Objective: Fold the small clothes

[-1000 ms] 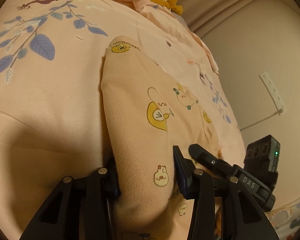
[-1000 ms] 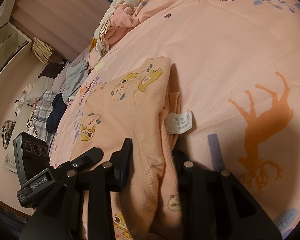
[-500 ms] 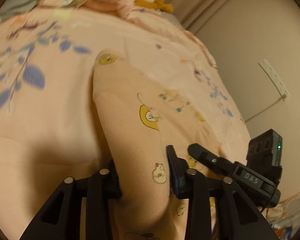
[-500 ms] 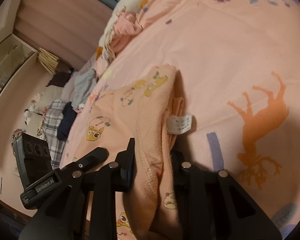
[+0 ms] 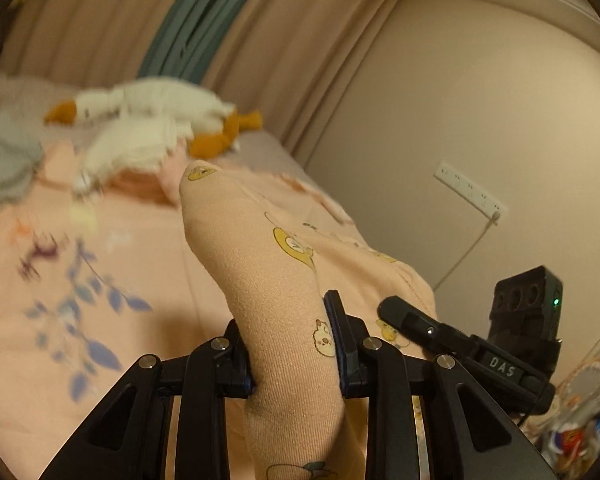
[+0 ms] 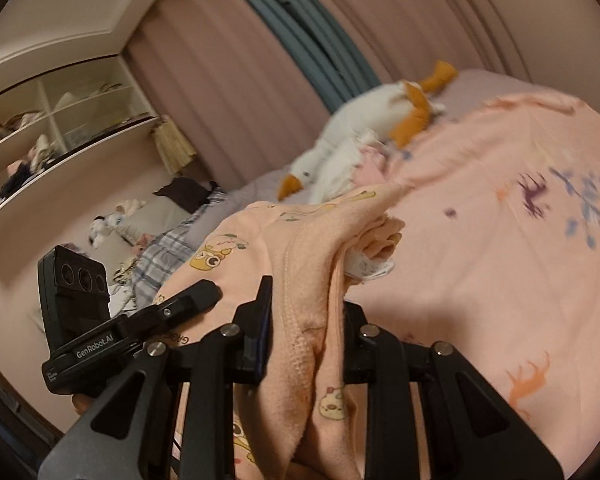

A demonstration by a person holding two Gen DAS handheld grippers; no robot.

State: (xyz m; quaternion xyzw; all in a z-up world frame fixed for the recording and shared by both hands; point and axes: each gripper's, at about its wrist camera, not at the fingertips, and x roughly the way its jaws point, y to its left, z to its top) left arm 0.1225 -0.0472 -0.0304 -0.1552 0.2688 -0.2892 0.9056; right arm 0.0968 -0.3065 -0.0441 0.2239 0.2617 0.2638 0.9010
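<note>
- both claws, left claw (image 5: 294, 350) and right claw (image 6: 304, 334), clamped on the peach garment (image 5: 260, 264)
- it's bunched; could slip and land crooked on the bed (image 6: 480, 240) imo

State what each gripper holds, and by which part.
Both hold the peach garment: left gripper pinches a folded edge, right gripper a bunched edge near the label.

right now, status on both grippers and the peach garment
Left gripper shut on peach garment. Right gripper shut on it too. Garment raised off the bedspread. Plush goose lies beyond, not touching.
</note>
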